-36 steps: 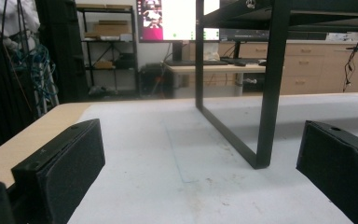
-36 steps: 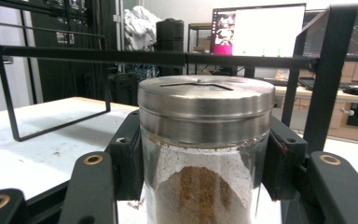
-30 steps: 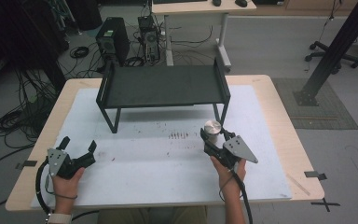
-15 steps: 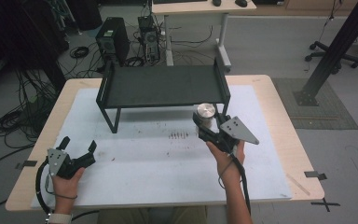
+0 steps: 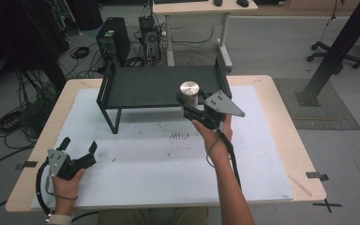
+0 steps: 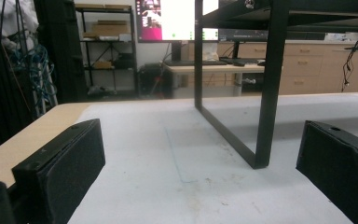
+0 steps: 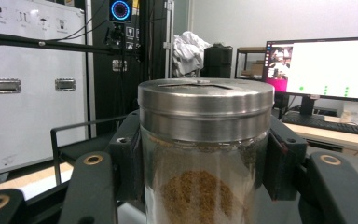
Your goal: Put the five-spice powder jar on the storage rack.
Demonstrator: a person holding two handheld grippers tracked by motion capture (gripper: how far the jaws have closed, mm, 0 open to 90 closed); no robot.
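Observation:
A glass spice jar (image 5: 189, 93) with a steel lid and brown powder inside is held upright in the air by my right gripper (image 5: 192, 106), shut on its body. In the right gripper view the jar (image 7: 205, 154) stands between both jaws, which press its sides. It hangs in front of the black raised shelf (image 5: 136, 89), near the shelf's front right edge. My left gripper (image 5: 78, 151) rests open on the white mat at the near left, with nothing between its black pads (image 6: 60, 168). A shelf leg (image 6: 265, 93) stands ahead of that gripper.
The white mat (image 5: 154, 154) covers most of the wooden table (image 5: 290, 136). Beyond the table are a desk (image 5: 197, 9), computer towers (image 5: 112, 42) and loose cables on the floor. A black post (image 5: 337, 47) stands at the right.
My right gripper has lifted the jar off the mat and carried it up and away from me toward the shelf's front edge. The left gripper has stayed where it was.

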